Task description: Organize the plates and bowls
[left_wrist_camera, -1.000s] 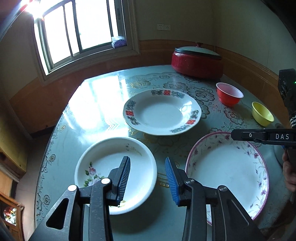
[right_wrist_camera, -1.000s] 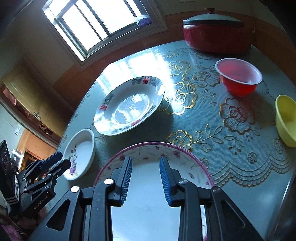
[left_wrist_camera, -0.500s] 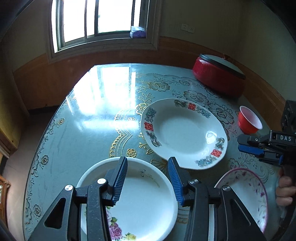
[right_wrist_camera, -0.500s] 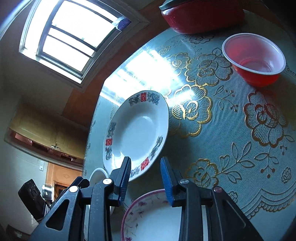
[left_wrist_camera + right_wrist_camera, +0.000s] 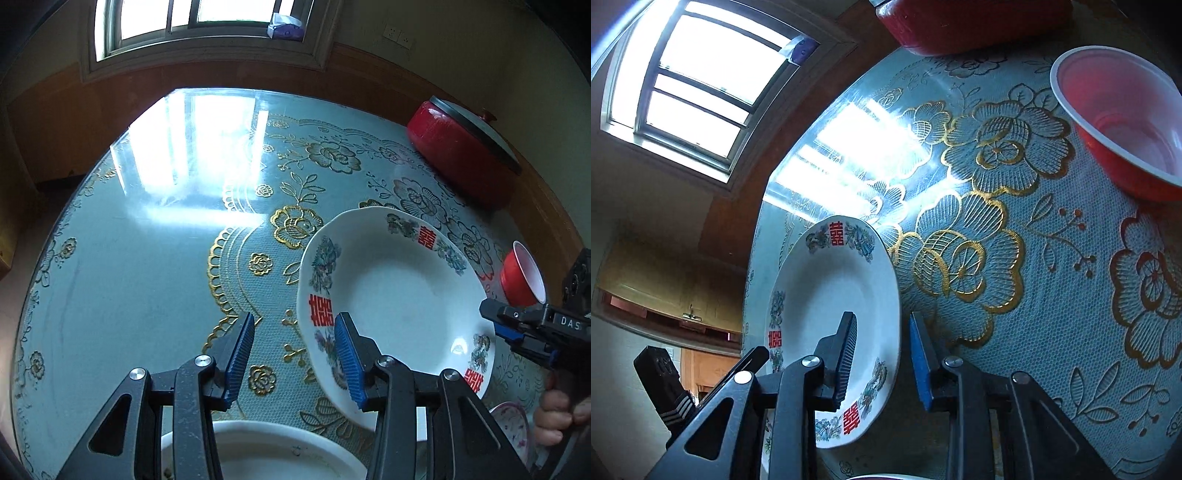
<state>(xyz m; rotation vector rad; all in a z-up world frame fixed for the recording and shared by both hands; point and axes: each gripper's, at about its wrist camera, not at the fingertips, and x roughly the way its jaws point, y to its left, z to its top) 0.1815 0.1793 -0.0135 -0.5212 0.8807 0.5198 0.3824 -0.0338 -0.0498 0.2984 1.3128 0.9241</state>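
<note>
A white plate with red double-happiness characters (image 5: 399, 295) lies on the round table, right of centre. My left gripper (image 5: 293, 363) is open at the plate's near left rim, which shows just inside the right-hand finger. My right gripper (image 5: 882, 360) straddles the opposite rim of the same plate (image 5: 827, 295). Its jaws are closing with the rim between them, and a thin gap still shows at the blue pad. In the left wrist view the right gripper (image 5: 517, 334) reaches in from the right, held by a hand (image 5: 554, 417).
A small white dish (image 5: 280, 454) lies under my left gripper and a pink-rimmed plate (image 5: 511, 424) at the lower right. A red bowl (image 5: 1126, 122) stands past the plate, and a lidded red pot (image 5: 461, 155) sits at the table's back edge by the wall.
Both grippers have moved forward over the table, the left off the small dish, the right off the pink-rimmed plate, onto the double-happiness plate's rims. The right jaws have narrowed.
</note>
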